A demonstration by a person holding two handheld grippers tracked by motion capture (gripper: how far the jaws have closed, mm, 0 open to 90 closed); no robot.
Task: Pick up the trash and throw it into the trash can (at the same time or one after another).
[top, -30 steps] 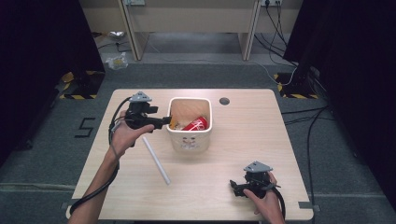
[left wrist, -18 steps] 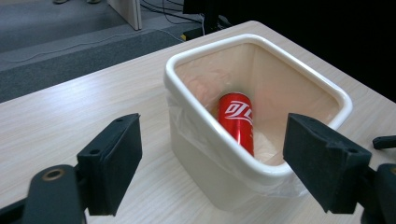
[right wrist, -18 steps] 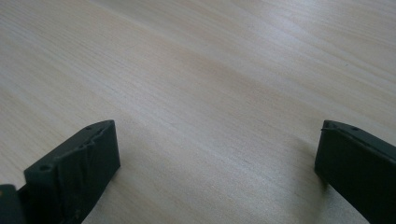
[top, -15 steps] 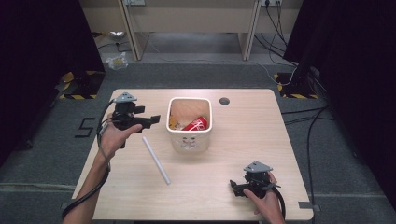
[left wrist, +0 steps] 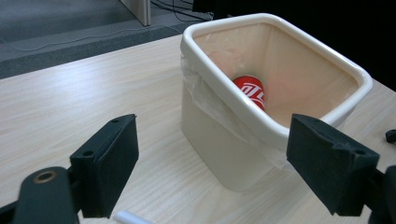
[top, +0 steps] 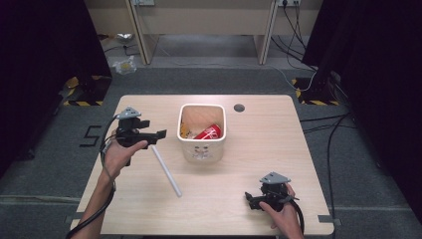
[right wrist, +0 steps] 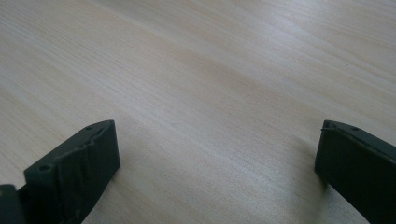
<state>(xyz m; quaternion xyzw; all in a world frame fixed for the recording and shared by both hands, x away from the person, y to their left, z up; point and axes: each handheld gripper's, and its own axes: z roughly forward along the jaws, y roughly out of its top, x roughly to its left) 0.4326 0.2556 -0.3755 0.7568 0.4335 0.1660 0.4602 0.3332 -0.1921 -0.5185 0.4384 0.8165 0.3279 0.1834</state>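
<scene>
Next pick: white tube into bin, L claw empty & wide open.

L claw point(top: 160, 134) hovering w/ jaws spread wide, nothing between them, just above far end of white tube point(top: 166, 170); tube tip peeking up at bottom of left gripper view point(left wrist: 132, 218). Tube lying flat on bench point(top: 259, 149), slanting from beside bin point(top: 202, 149) toward near edge, left of centre. Best bet: drop straight down, turn jaws across tube, not along it, pinch near far end or mid-length, close fully since thin & round, likely to roll. Then lift clear of rim, tip in over red can point(left wrist: 251, 91). Bin light, so avoid knocking wall. R claw point(top: 250, 200) also wide open, empty, resting low near bench's near-right corner; leave parked.
</scene>
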